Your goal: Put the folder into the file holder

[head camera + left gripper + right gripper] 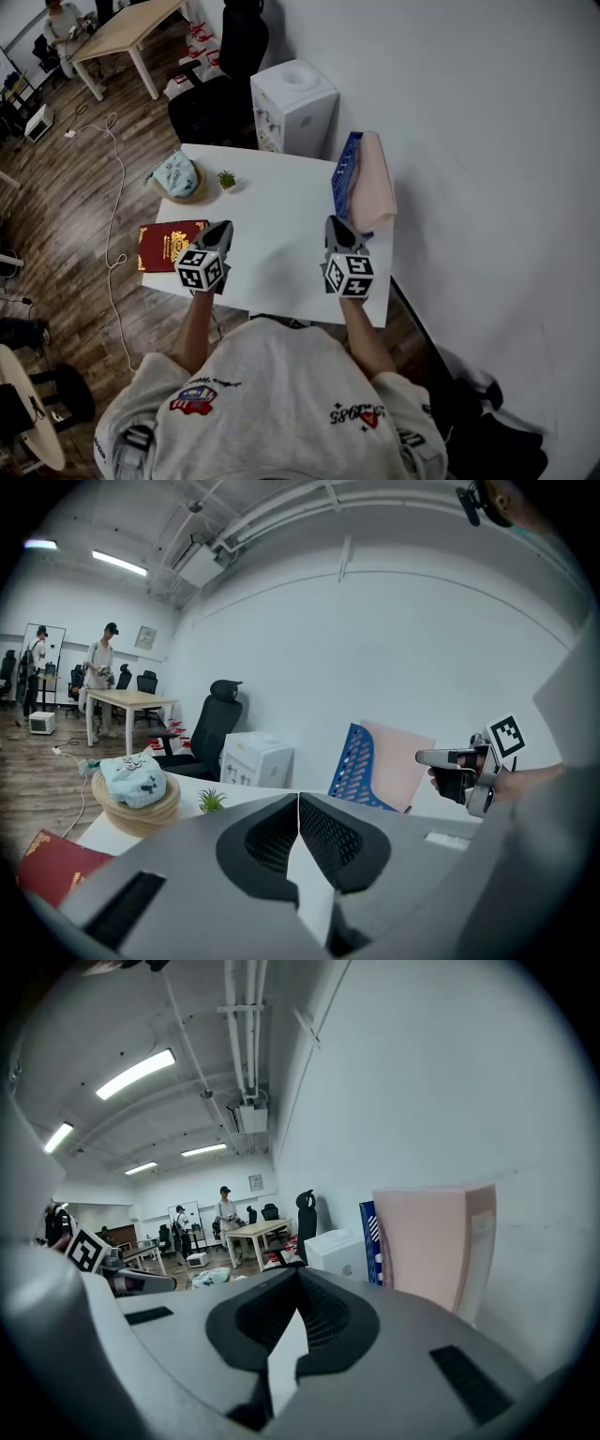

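Note:
A pink folder [377, 180] stands upright inside the blue perforated file holder [345, 174] at the table's far right edge, by the wall. My right gripper [334, 225] hovers over the table just in front of the holder, shut with nothing in it. The right gripper view shows the folder [433, 1241] and holder [368, 1239] close ahead on the right. My left gripper [224, 230] is over the table's left half, also shut and empty. Its view has the holder [354, 766] and folder [401, 761] ahead, with the right gripper [424, 757] beside them.
On the white table [281, 225] lie a red book [167, 246] at the near left, a basket with a light-blue cloth [175, 176] and a small plant [226, 179]. A white water dispenser [292, 103] and a black chair [225, 66] stand behind the table.

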